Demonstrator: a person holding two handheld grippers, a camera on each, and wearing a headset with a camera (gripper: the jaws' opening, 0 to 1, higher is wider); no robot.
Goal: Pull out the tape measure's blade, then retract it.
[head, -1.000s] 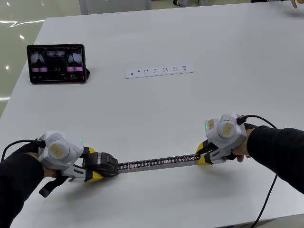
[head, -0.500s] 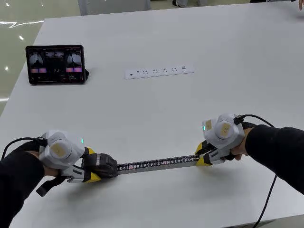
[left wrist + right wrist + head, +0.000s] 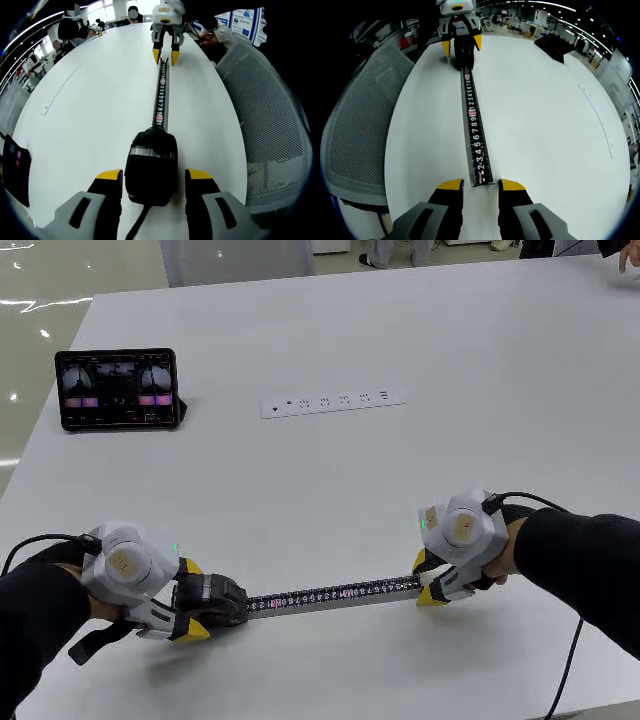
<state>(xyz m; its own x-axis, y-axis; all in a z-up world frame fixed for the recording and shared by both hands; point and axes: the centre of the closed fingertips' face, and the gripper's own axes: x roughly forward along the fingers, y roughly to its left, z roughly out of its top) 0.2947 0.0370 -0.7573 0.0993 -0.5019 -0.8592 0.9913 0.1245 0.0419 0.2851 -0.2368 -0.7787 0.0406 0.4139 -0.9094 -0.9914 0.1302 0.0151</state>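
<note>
Unmoved, tape [image 3: 330,596] spans left fingers [image 3: 109,176] to right fingers [image 3: 451,185].

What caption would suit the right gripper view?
Right tool pinches the blade tip; left tool holds the case across the white table.

Head view: part of tape measure case [image 3: 222,597] tucked behind my left gripper [image 3: 195,600]. Blade [image 3: 330,595] numerals too small to read from up here; its hook end lost under my right gripper [image 3: 425,580]. Can't tell whether those jaws touch it. Tablet [image 3: 118,388] by the table [image 3: 400,470] left edge: screen too small to make out. My sleeves cut off at picture edges
</note>
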